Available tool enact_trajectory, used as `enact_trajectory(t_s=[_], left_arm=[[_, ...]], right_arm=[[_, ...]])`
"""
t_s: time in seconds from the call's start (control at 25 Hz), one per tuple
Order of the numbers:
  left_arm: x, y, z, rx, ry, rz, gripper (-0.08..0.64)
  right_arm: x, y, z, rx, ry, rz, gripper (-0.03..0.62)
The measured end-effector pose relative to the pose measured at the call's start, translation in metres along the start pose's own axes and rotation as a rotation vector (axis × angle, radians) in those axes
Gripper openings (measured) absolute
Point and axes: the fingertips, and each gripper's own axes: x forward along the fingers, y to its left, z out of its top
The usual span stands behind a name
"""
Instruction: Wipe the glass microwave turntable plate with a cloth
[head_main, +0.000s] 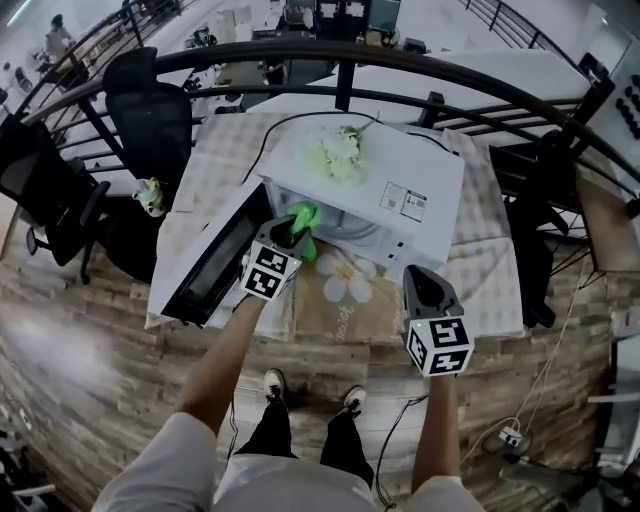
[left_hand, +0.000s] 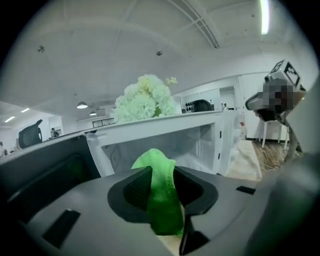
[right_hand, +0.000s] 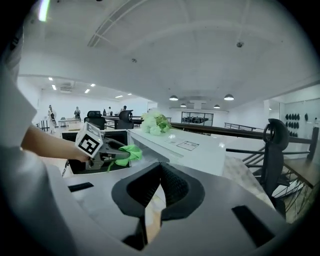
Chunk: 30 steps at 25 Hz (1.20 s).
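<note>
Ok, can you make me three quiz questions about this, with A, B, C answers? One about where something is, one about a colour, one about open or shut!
1. Where are the flowers?
A. on top of the microwave
B. on the floor
C. on a chair

2. What colour is the cloth?
A. red
B. green
C. blue

3. The microwave's door is:
A. open
B. shut
C. missing

Answers:
1 A: the flowers sit on the white top.
2 B: the cloth in the left gripper is bright green.
3 A: the door is swung out to the side.
</note>
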Motion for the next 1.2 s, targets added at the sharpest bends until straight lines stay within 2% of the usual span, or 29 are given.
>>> enact_trajectory(t_s=[0.2,0.44,0.6,0.76,0.88,1.04,1.2], left_arm=[[0.059,0.015,-0.023,-0.02,0.016,0.042,0.138],[0.109,0.021,-0.049,0.043,0.07,0.028,0.138],[0.127,0.013,-0.044,0.096,0.07,0.004,0.137],[0.143,-0.022,-0.034,0.191,0.08,-0.054,0.137],[0.15,-0.06,-0.025,0.232,0.074,-0.125,0.135],[0.159,-0.107,-0.013,0.236,0.051,-0.216,0.132],[0.163,-0.132,-0.002,0.184,0.027,-0.282,0.132]], right_arm=[[0.026,0.001,-0.03,0.028,0.014,0.002,0.015],[0.04,0.007,-0.052,-0.005,0.013,-0.005,0.014],[0.038,0.015,-0.06,-0.012,-0.026,0.035,0.014],[0.031,0.009,-0.071,0.023,-0.001,-0.001,0.014],[0.025,-0.001,-0.075,0.025,0.013,-0.036,0.014],[0.016,-0.007,-0.076,-0.01,0.013,-0.045,0.014],[0.012,-0.009,-0.078,-0.023,0.031,-0.048,0.014]])
